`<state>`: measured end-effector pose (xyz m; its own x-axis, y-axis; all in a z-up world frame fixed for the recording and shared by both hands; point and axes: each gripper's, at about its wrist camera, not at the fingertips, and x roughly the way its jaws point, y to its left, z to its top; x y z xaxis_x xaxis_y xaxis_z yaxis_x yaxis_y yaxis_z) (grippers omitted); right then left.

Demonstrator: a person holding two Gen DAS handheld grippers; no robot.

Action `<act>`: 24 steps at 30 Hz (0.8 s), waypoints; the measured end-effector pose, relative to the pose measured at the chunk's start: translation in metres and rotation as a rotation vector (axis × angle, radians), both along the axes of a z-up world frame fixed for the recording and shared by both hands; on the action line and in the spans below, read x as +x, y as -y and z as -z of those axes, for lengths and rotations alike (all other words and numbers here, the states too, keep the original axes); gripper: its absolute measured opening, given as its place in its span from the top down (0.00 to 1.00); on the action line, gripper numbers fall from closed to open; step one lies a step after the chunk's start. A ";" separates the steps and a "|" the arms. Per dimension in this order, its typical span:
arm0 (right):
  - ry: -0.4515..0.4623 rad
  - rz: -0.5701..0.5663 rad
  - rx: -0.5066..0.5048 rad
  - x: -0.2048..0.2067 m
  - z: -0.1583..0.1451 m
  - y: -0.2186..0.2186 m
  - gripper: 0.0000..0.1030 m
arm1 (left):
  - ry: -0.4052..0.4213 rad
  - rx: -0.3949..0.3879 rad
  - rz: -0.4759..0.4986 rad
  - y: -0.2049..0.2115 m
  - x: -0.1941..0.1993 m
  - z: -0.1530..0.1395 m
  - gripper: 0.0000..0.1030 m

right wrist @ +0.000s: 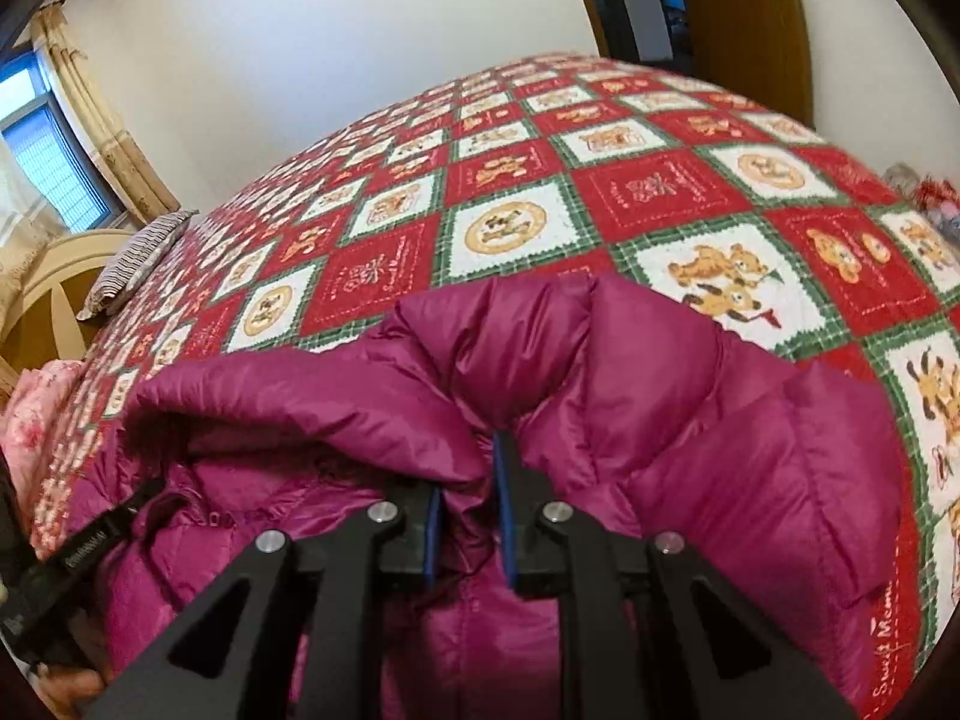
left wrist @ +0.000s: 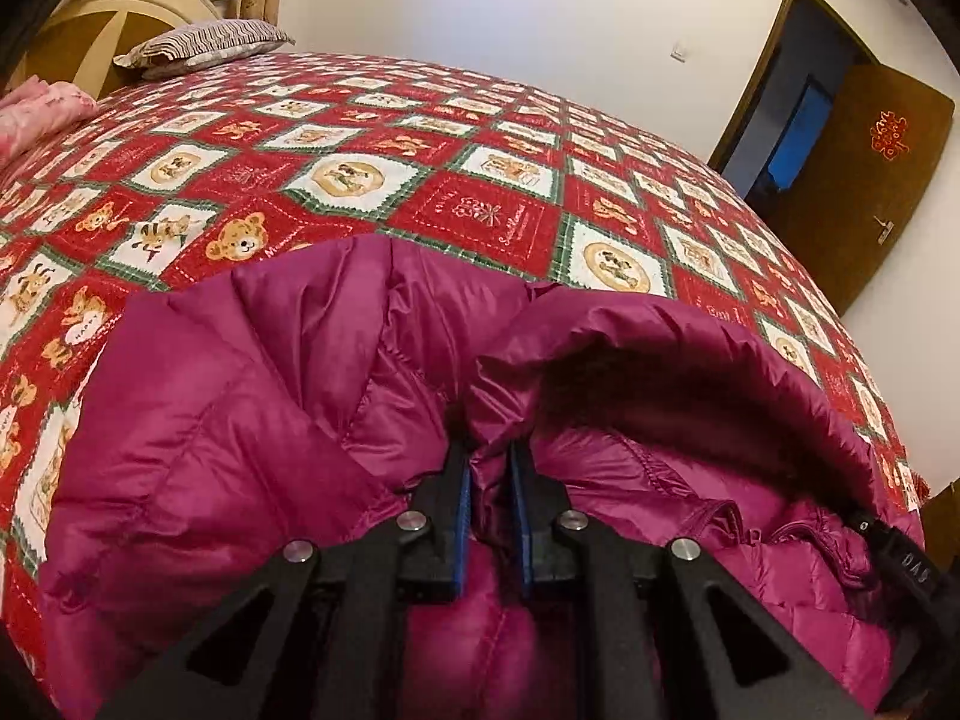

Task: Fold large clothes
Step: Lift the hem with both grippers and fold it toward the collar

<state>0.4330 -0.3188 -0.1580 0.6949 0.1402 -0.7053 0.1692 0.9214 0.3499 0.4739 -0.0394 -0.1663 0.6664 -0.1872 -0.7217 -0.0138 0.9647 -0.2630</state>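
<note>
A magenta puffer jacket (left wrist: 240, 420) lies bunched on the bed's near part, its hood (left wrist: 690, 396) gaping to the right in the left wrist view. My left gripper (left wrist: 489, 450) is shut on a fold of that jacket, the fabric squeezed between its blue pads (left wrist: 465, 498). In the right wrist view the same jacket (right wrist: 720, 420) fills the lower frame, and my right gripper (right wrist: 474, 474) is shut on another pinch of its fabric. Each view catches a black part of the other gripper at its edge: the right one (left wrist: 900, 558) and the left one (right wrist: 90, 552).
A red, white and green quilt with bear pictures (left wrist: 480, 210) (right wrist: 510, 228) covers the bed beyond the jacket. A striped pillow (left wrist: 204, 42) lies by the wooden headboard (left wrist: 90, 30), pink bedding (left wrist: 36, 114) beside it. A brown door (left wrist: 858, 180) stands open at the far right.
</note>
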 end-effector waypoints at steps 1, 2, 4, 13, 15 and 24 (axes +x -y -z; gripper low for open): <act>-0.024 -0.015 0.034 0.000 -0.003 0.005 0.82 | 0.001 -0.014 0.000 -0.001 0.000 0.000 0.87; -0.034 -0.017 0.065 -0.001 -0.006 0.010 0.77 | 0.001 -0.034 0.000 -0.004 0.001 0.001 0.87; 0.016 0.022 0.114 -0.020 -0.026 0.027 0.57 | 0.005 -0.053 0.001 -0.007 0.001 0.002 0.87; 0.080 0.075 -0.153 -0.006 -0.083 -0.036 0.45 | 0.017 -0.039 0.008 -0.005 -0.001 0.001 0.87; 0.043 0.095 -0.135 -0.001 -0.076 -0.029 0.45 | 0.017 -0.054 0.009 -0.008 -0.001 0.002 0.87; 0.144 0.126 -0.106 -0.014 -0.099 -0.017 0.61 | 0.021 -0.045 0.008 -0.006 -0.001 0.002 0.87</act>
